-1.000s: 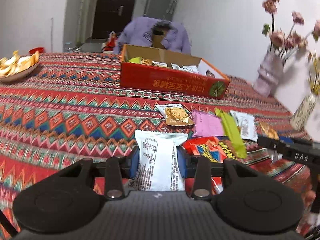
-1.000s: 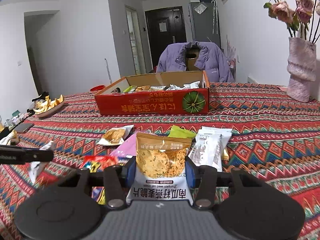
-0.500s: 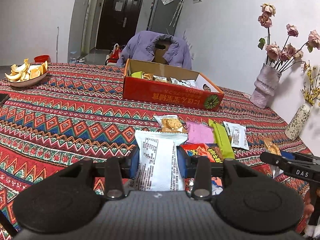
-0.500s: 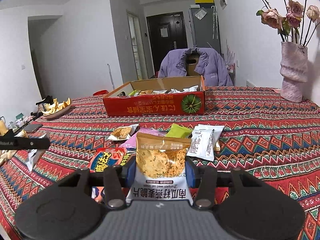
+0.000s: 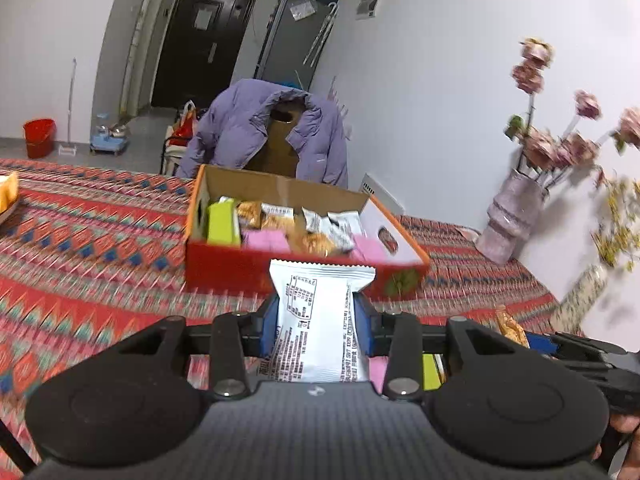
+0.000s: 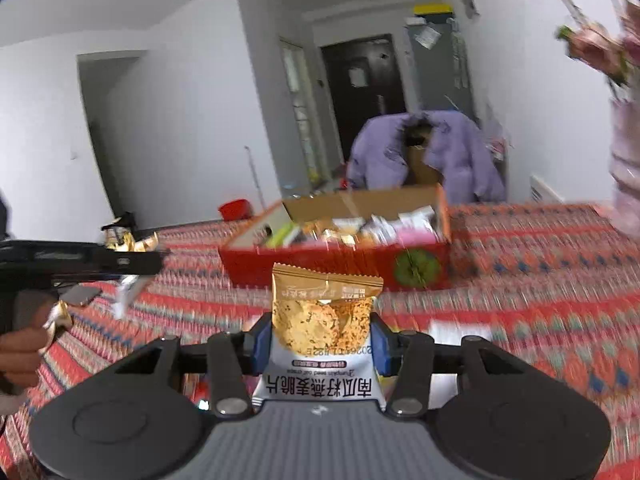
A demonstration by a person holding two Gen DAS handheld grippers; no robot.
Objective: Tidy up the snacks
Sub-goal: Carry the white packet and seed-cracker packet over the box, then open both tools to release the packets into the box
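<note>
Left tool (image 5: pixel 318 326) black with blue pads, round side discs, silver screws, right tool (image 6: pixel 320 342) alike

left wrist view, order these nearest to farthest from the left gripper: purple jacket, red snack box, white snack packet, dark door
1. white snack packet, clamped in the left gripper
2. red snack box, just ahead on the table
3. purple jacket, draped behind the box
4. dark door, far back left

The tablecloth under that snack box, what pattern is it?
The tablecloth has zigzag and diamond bands, mostly red with blue, teal and orange; clearest in the left wrist view.
</note>
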